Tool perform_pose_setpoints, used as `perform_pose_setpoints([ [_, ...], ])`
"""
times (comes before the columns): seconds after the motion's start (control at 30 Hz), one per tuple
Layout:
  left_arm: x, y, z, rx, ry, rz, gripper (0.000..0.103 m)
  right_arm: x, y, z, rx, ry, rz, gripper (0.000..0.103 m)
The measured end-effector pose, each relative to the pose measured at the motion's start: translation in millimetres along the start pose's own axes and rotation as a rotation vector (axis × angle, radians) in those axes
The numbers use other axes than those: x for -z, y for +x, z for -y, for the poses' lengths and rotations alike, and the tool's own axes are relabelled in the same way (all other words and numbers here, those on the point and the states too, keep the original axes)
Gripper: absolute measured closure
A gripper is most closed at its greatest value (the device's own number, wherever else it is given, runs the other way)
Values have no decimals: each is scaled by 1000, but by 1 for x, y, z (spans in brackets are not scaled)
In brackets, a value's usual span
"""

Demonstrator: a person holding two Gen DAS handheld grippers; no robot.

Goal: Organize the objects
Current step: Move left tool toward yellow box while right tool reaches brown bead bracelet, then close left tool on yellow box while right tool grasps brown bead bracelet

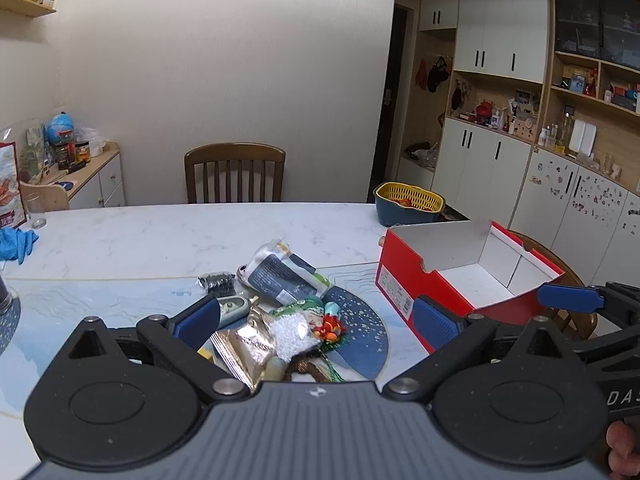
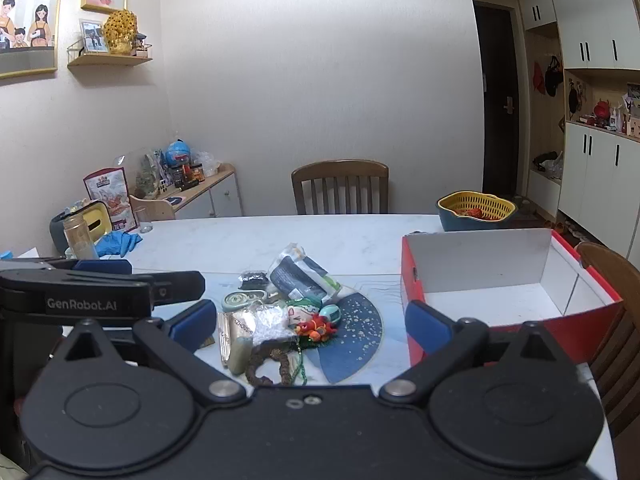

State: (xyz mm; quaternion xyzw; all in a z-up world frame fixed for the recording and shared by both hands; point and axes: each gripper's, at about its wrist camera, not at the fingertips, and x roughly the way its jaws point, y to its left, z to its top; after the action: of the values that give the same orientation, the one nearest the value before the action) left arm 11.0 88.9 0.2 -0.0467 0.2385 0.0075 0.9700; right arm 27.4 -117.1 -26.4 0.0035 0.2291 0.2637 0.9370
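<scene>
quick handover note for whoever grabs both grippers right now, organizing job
Left gripper: open, holding nothing, above the pile.
Right gripper: open, holding nothing, beside it.
Pile of small items: packets, beads and trinkets heaped on the table, partly on a blue fan.
Red box: to the right of the pile, looks empty.
Done: nothing in the box yet.
Left: probably move the whole pile into the box.

A home dining room; marble table (image 2: 248, 240), wooden chair (image 2: 340, 186), family pictures (image 2: 28, 16).

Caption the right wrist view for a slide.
Open right gripper hovers over a clutter pile beside an empty red box.
</scene>
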Motion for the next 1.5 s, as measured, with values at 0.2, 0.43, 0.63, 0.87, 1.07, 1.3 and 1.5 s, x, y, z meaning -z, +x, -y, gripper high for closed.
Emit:
perform_pose_setpoints([
  [0.2,-2,21,-17,9,4,-32,0,-3,25,-8,4,-7,-40,3],
  [0.43,8,56,-49,-18,-11,-115,0,1,57,-11,20,-8,-130,6],
  [0.63,25,99,-89,-81,-20,-212,0,11,90,-11,43,-16,-248,8],
  [0.87,33,149,-132,-163,-77,-309,1,19,127,-11,46,-60,-350,15],
  [1.07,35,173,-152,-220,-140,-388,1,26,155,-25,-46,-126,-420,24],
  [1.3,37,192,-165,-254,-191,-441,4,36,185,-34,-9,-137,-485,38],
  [1.5,47,197,-159,-242,-126,-468,4,43,208,-31,33,-120,-533,58],
])
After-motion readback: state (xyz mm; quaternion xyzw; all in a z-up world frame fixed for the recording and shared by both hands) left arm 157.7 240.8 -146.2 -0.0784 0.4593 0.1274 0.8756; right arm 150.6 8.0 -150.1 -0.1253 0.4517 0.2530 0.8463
